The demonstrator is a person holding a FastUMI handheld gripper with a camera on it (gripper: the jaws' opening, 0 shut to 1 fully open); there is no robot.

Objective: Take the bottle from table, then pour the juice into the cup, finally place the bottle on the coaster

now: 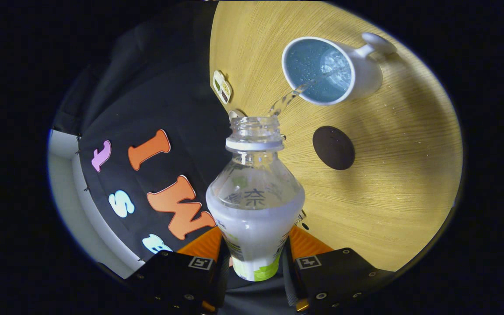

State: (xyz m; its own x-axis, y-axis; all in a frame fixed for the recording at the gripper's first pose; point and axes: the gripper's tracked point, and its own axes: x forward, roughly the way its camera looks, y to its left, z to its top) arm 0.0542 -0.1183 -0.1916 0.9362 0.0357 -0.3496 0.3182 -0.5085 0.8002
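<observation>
The wooden counter (387, 183) spreads beyond the fingers. The hand-held gripper (255, 258) is closed narrowly around the lower body of the bottle (254, 205), a finger pressing each side. The bottle is clear, uncapped, with a white label, and its open neck is tipped toward the cup (326, 70). A thin clear stream of juice (289, 98) runs from the neck into the white cup, blue inside. The dark round coaster (333, 148) lies on the counter between bottle and cup, apart from both

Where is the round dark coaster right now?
In the gripper view, the coaster lies flat on the wooden table, beyond the tilted bottle that the tool grips, just nearer than the white cup.
</observation>
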